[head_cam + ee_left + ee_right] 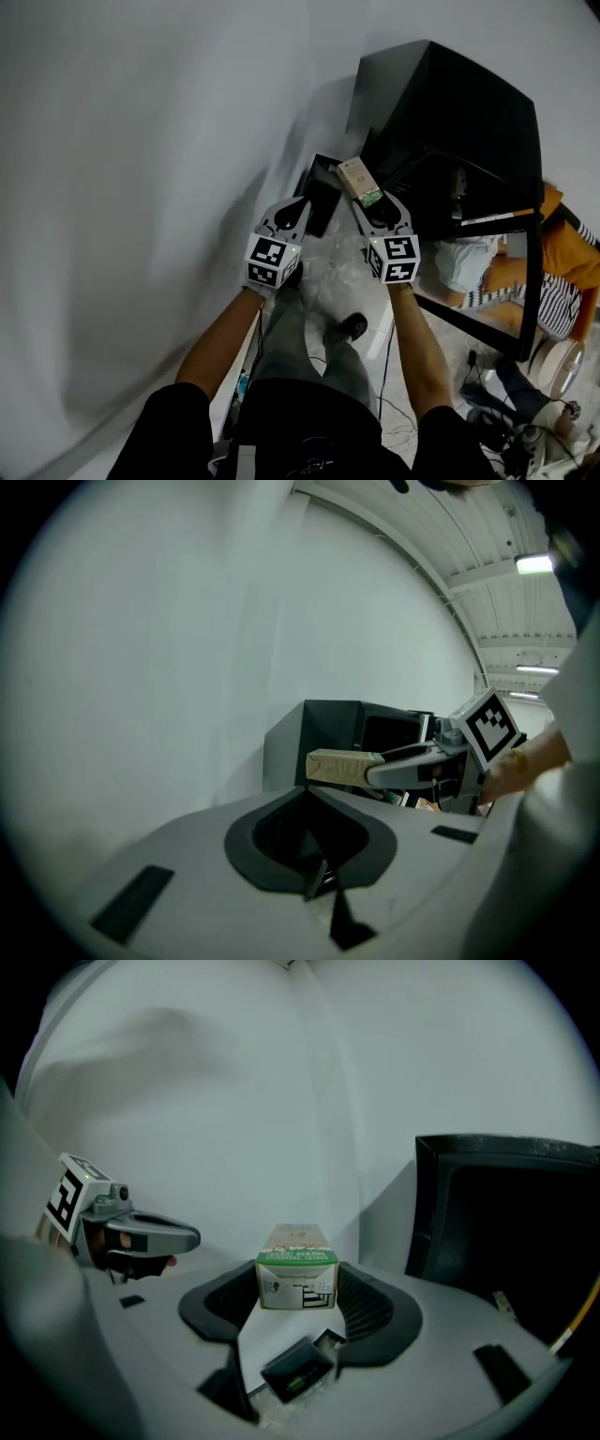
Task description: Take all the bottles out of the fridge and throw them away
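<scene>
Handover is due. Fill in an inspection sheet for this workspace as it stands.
Surface: pale floor; no table seen.
Job's things: black fridge, door open; beige-and-green drink carton; small black bin under the grippers.
Clutter: crumpled clear plastic on the floor.
Grippers: left gripper shut, empty; right gripper shut on the carton.
Cables: loose cables across the floor.
Surroundings: white wall; a second person by the fridge door.

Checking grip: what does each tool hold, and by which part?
Right tool clamps a small carton by the sides of its green-banded end; left tool is shut, empty.
</scene>
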The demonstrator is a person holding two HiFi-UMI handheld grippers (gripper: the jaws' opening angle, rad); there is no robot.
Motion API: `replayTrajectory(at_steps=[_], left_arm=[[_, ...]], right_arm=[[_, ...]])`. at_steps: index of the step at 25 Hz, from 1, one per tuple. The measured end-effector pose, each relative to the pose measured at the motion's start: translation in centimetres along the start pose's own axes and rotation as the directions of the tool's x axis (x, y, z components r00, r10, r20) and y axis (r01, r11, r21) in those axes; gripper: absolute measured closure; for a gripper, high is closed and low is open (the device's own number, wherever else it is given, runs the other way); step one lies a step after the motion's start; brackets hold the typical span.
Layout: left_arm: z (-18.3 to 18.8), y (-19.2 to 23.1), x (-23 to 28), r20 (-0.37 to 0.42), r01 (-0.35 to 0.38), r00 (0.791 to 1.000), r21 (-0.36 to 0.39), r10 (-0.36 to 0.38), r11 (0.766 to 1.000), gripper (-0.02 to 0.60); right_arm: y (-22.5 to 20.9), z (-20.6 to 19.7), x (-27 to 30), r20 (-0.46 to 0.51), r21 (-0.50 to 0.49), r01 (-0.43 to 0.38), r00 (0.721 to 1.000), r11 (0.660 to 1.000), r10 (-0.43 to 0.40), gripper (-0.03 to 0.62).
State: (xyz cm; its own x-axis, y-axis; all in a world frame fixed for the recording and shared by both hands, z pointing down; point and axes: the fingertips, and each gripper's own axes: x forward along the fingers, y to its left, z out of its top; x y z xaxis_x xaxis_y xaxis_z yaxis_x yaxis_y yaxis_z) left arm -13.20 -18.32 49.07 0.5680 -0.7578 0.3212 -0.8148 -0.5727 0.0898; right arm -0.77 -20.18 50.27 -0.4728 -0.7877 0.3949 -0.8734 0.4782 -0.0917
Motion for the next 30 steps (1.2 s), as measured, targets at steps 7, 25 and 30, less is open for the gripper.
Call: replayTrajectory(at_steps=[7,25,30], left_arm=[[-8.7,1.6,3.1,-0.065,0.004,0.998,-0.053,-0.007,0.999,0.575],[-22.8,3.2,6.9,-0.107,0.022,0.994,-0.084,-0.031,0.996,0.575],[-26.0,4.1,7.8,-0.094,0.001,0.996,-0.081,-0.009,0.997,0.575]], right_arm=[[0.0,-9.6,3.6,-0.083,0.033,-0.003,0.997,0.999,0.005,0.326],[0.5,-27.3,9.9,-0.168,0.088,0.032,0.986,0.996,-0.016,0.326],[1.5,-31.8,14.0,-0.175,0.090,-0.003,0.984,0.996,0.019,0.326]])
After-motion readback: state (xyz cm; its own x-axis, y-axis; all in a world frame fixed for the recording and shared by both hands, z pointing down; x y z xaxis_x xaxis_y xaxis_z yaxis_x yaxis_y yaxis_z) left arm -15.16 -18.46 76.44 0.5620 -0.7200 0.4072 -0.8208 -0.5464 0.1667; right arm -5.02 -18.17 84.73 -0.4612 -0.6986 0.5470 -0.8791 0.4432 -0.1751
